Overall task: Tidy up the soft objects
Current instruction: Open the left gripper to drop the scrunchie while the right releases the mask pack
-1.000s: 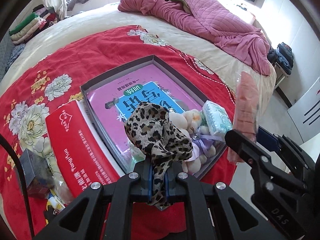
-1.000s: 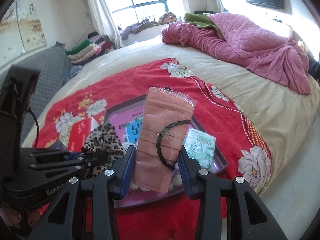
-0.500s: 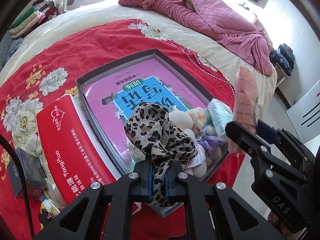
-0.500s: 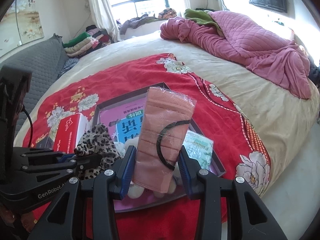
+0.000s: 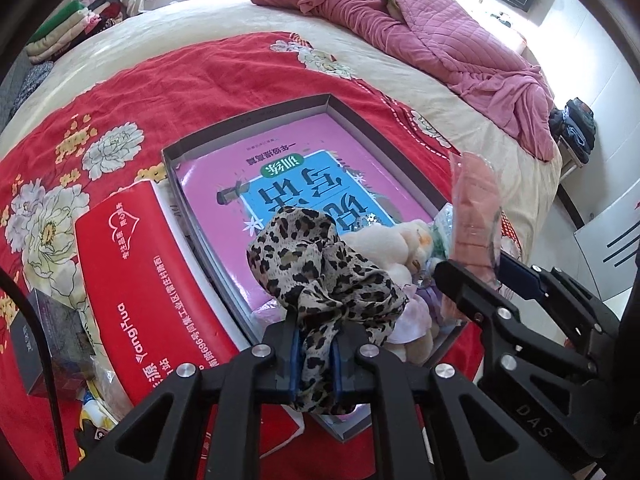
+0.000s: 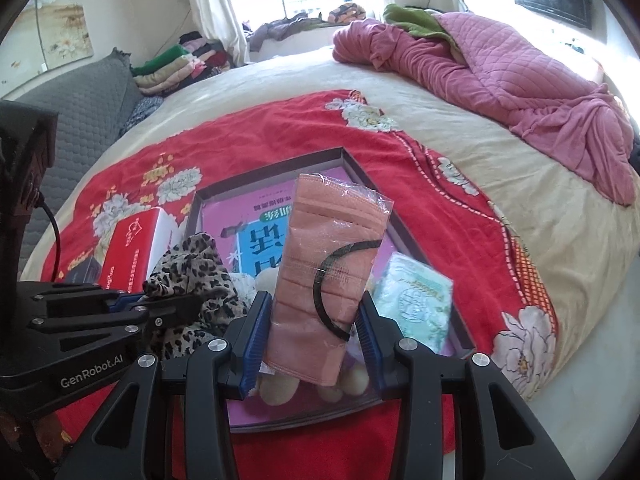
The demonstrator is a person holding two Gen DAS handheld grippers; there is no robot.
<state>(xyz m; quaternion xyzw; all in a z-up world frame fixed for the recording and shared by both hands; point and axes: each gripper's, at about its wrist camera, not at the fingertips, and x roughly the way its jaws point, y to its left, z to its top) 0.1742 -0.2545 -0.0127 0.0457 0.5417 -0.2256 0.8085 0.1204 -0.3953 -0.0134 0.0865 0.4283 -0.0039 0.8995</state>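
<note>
Left hand-held gripper is clamped on the leopard scarf and the right hand-held gripper is squeezing a bagged mask pack, both hanging over the box near the bed's front edge. Risk as I see it: the slick bag slips out, or the floppy scarf drapes over the box wall. Can't really see what's under the plush toy, and the scarf's tail is hidden behind the jaws.

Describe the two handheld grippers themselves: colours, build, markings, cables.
Both are matte black angular plastic with silver screw heads and blue pads lining the fingers. The left gripper reads "GenRobot.AI" on its side, with a black cable beside it. The right gripper bears the letters "DAS".
</note>
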